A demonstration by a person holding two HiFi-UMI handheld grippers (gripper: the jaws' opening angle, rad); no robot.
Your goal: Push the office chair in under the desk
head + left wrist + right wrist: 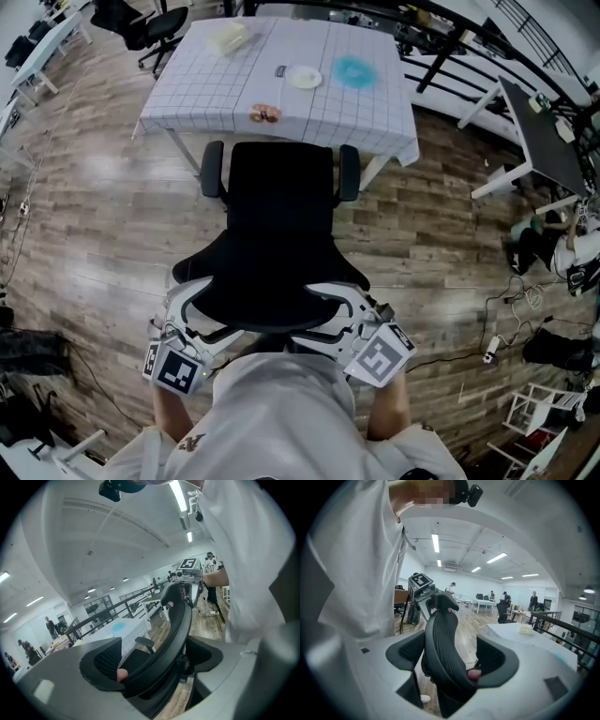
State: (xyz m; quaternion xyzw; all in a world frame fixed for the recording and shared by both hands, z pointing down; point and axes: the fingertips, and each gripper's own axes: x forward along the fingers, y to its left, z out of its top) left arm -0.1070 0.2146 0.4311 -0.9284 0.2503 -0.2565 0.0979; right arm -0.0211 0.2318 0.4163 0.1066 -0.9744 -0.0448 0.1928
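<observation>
Two grippers on one chair
Left gripper (195, 309) and right gripper (361, 314) each clamp the chair's (281, 216) near backrest rim; one tabletop (361, 112) stands beyond.

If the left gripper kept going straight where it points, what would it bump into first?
The office chair backrest: its top edge sits between the jaws of the left gripper. Straight on, it would probably slide along that edge toward the right gripper.

left gripper (195, 307), right gripper (345, 305) low before torso, side by side, fingers (405, 654) clamped on chair back (272, 272)
</observation>
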